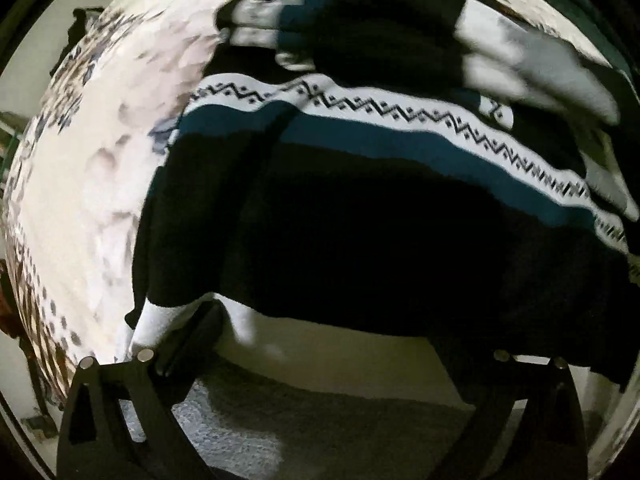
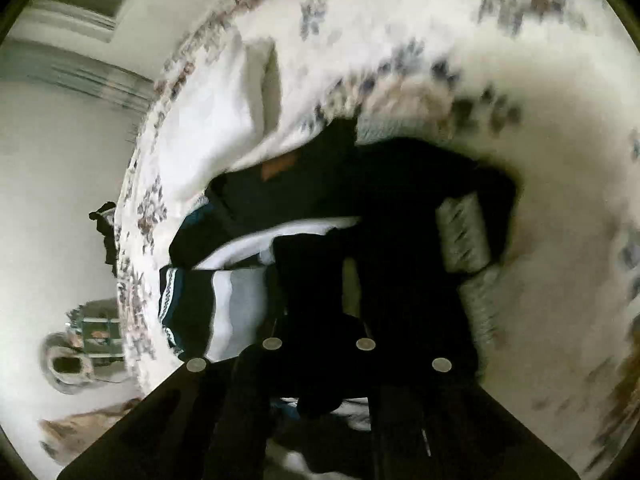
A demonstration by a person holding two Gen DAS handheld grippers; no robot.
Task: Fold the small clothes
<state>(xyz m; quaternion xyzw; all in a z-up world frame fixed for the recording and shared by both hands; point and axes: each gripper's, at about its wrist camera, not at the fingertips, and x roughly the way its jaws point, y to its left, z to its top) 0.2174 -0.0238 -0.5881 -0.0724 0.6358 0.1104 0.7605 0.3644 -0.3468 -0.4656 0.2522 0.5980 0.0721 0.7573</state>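
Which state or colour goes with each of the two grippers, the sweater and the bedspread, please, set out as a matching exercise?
Things:
1. left gripper
2. right gripper
3. sweater
4. bedspread

States or colours:
a. white with a flower print
b. jaws shut
c. jaws wide open
d. black with teal and a white zigzag band

Pairs: 1-c, 2-b, 3-d, 4-a

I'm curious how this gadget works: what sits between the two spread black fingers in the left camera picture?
In the left wrist view, the dark hem of the sweater hangs over the gap of the left gripper; below it, grey carpet.
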